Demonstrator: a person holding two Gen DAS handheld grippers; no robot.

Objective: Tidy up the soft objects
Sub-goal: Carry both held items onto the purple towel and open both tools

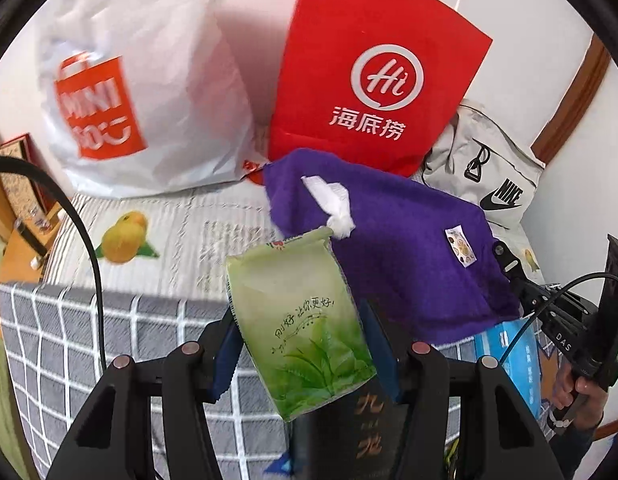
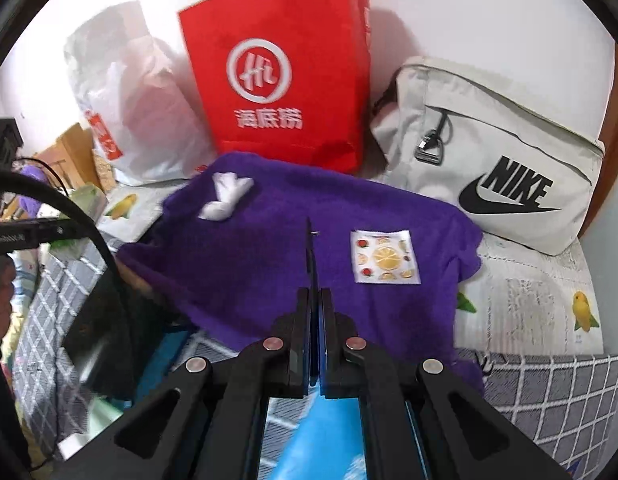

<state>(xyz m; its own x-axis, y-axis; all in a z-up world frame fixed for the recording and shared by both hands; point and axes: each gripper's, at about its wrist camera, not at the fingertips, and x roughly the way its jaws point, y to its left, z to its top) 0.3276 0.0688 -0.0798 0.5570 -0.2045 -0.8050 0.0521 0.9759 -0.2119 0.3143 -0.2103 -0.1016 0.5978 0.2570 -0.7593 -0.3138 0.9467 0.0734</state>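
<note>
1. While both claws work over a bed [image 2: 541, 292] covered with a fruit-print sheet and a grey checked blanket, the left claw [image 1: 301, 344] holds a green tissue pack [image 1: 301, 320] lifted above the bedding; its blue-padded fingers [image 1: 225, 364] press the pack's two sides, so the claw is clamped on the pack at roughly the pack's width.
2. The pack tilts, its upper end close to the purple towel [image 1: 409, 240]; from this view I cannot tell whether they touch.
3. The right claw [image 2: 313, 264] has its jaws together with almost no gap; a thin dark edge stands between them. Whether it pinches the towel or only rests over it cannot be told.
4. The purple towel [image 2: 293, 248] lies draped over something bulky on the bed, with a fruit-print label [image 2: 385, 256] facing up and a crumpled white tissue [image 2: 225, 196] lying on top.
5. A blue packet [image 1: 509, 352] peeks out under the towel's near edge.
6. Along the wall behind stand a white Miniso plastic bag [image 1: 149, 80], a red Haidilao paper bag [image 2: 277, 72] and a pale grey Nike bag [image 2: 497, 152], probably lined up as places to sort the soft things into.
7. My judgement: the tissue pack is being carried toward one of those bags, while the other claw attends to the towel.
</note>
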